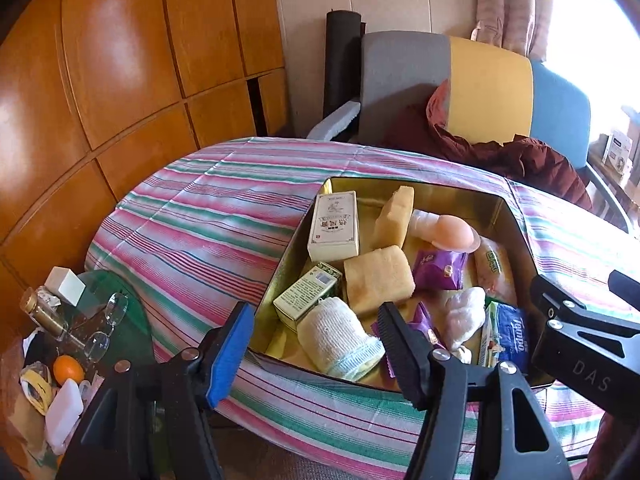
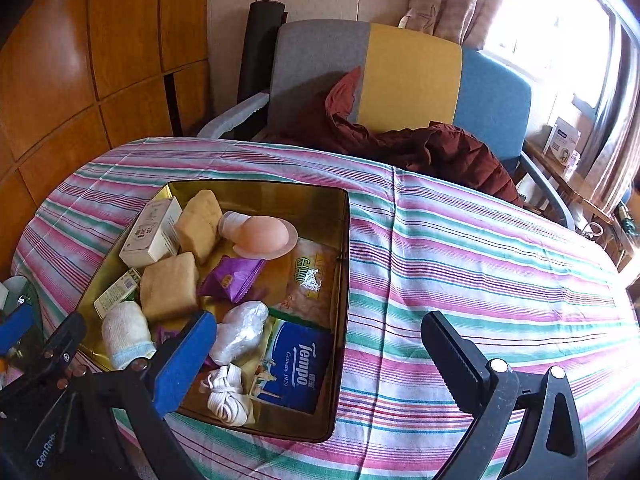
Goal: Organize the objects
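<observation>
A gold tin tray (image 1: 508,216) (image 2: 344,240) sits on the striped tablecloth (image 2: 480,248) and holds several items: a cream box (image 1: 334,226), two tan sponges (image 1: 378,280), a peach silicone piece (image 2: 260,236), purple sachets (image 2: 232,278), a green box (image 1: 306,294), a rolled white sock (image 1: 338,338) (image 2: 124,332), a blue Tempo tissue pack (image 2: 296,364), a white cord bundle (image 2: 228,398). My left gripper (image 1: 316,344) is open and empty over the tray's near edge, above the sock. My right gripper (image 2: 320,364) is open and empty, straddling the tray's right wall.
A grey, yellow and blue chair (image 2: 400,76) with a maroon jacket (image 2: 440,152) stands behind the table. A side stand at lower left holds glasses (image 1: 108,328), an orange (image 1: 68,370), bottles and boxes. Wooden panels (image 1: 120,60) line the left wall.
</observation>
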{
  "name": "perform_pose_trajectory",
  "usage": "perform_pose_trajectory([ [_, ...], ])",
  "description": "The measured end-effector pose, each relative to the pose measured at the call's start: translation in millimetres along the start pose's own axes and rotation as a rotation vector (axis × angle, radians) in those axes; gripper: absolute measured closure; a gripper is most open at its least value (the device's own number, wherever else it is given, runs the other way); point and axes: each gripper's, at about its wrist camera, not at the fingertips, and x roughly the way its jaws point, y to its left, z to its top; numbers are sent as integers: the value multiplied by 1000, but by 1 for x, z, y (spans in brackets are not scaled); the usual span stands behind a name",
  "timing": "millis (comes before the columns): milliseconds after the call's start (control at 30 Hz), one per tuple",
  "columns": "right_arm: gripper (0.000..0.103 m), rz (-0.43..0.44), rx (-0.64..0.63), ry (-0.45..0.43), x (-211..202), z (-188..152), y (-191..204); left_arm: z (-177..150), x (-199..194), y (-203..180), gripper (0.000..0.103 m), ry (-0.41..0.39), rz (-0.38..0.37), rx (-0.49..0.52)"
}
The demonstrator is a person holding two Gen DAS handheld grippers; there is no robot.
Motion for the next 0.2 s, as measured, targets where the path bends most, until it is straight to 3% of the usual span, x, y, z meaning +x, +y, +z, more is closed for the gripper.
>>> perform_pose_trajectory([
  [200, 0, 11, 7, 13, 2, -1, -2, 0, 2, 1, 40, 15, -16, -7],
])
